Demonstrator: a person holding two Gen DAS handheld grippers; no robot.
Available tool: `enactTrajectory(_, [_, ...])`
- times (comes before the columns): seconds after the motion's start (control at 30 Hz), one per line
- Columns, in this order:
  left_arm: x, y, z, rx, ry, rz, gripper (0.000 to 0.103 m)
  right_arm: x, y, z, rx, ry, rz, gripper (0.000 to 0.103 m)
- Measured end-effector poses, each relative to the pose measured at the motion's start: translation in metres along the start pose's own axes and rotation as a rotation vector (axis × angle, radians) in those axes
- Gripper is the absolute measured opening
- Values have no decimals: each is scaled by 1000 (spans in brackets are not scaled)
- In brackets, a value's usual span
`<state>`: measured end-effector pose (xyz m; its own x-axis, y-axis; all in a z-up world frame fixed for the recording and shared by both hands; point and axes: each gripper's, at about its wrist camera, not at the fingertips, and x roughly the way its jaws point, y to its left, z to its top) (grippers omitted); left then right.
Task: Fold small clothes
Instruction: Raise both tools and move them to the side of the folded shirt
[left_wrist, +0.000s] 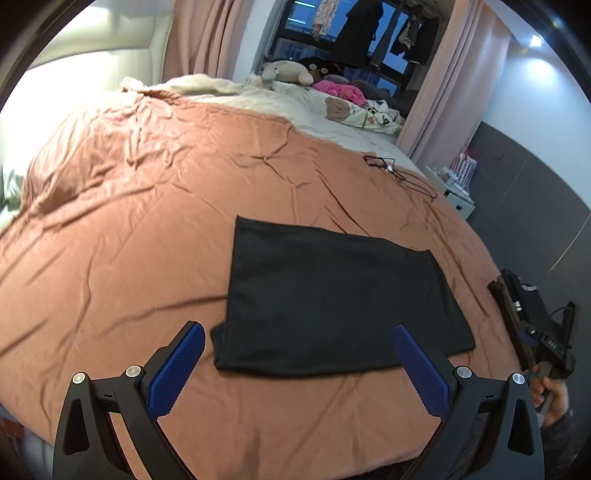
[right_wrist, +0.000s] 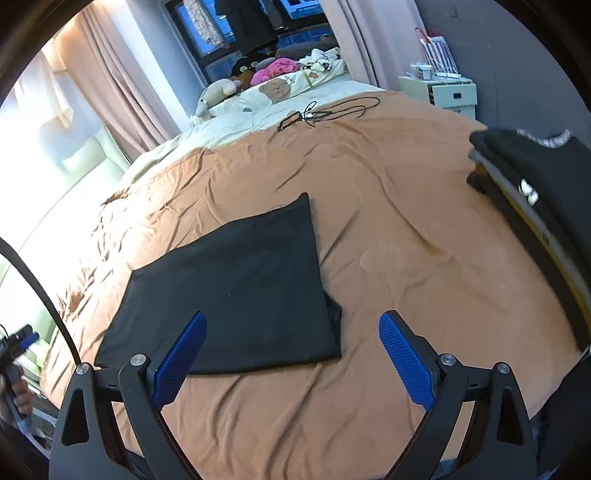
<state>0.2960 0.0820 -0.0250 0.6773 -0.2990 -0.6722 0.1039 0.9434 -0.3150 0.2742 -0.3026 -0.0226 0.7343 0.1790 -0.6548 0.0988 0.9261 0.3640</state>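
While both grippers hang above the near edge of a wide bed, a black garment (left_wrist: 332, 299) lies folded flat into a rectangle on the orange-brown bedspread (left_wrist: 140, 229), and everything else is placed here in relation to that garment. The left gripper (left_wrist: 297, 363) has its blue-padded jaws spread wide with nothing between them, its tips over the garment's near edge. The right gripper (right_wrist: 291, 354) is likewise spread wide and empty (its left tip overlaps the garment's near edge, its right tip sits over bare bedspread). Beyond the garment, toward the far side of the bed, a thin black cable (right_wrist: 325, 110) lies loosely coiled. Farther still, soft toys (left_wrist: 284, 72) and a cream blanket with a bear print (left_wrist: 343, 110) are heaped below a dark window. To the garment's right, well apart from it, a stack of dark folded clothes (right_wrist: 532, 173) rests at the bed's edge.
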Motion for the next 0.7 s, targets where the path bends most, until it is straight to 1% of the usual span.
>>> enactTrajectory(0.07, [-2, 5, -9, -27, -7, -2, 101, -1, -5, -7, 19, -1, 20, 94])
enactTrajectory(0.13, [-2, 8, -17, -50, -4, -2, 94, -1, -9, -14, 37, -2, 41, 94])
enactTrajectory(0.17, [0, 10, -22, -64, 1, -6, 93, 0, -11, -17, 46, -3, 51, 94])
enactTrajectory(0.23, [4, 14, -29, -94, 10, 3, 85, 1, -12, -22, 64, -4, 70, 94])
enactTrajectory(0.27, [6, 15, -32, -107, 14, -2, 83, 2, -14, -24, 75, -5, 80, 94])
enactTrajectory(0.33, [12, 20, -40, -145, 32, -11, 79, 5, -18, -29, 103, -1, 103, 89])
enactTrajectory(0.4, [18, 25, -47, -176, 43, -18, 77, 11, -23, -34, 130, 18, 117, 78])
enactTrajectory(0.43, [22, 28, -50, -192, 52, -18, 75, 16, -26, -35, 148, 34, 127, 75])
enactTrajectory(0.57, [34, 37, -59, -235, 75, -24, 73, 29, -36, -35, 194, 60, 142, 68])
enactTrajectory(0.63, [39, 44, -62, -266, 86, -28, 68, 36, -41, -35, 222, 75, 154, 64])
enactTrajectory(0.7, [44, 50, -65, -299, 99, -37, 67, 44, -46, -33, 250, 93, 154, 59])
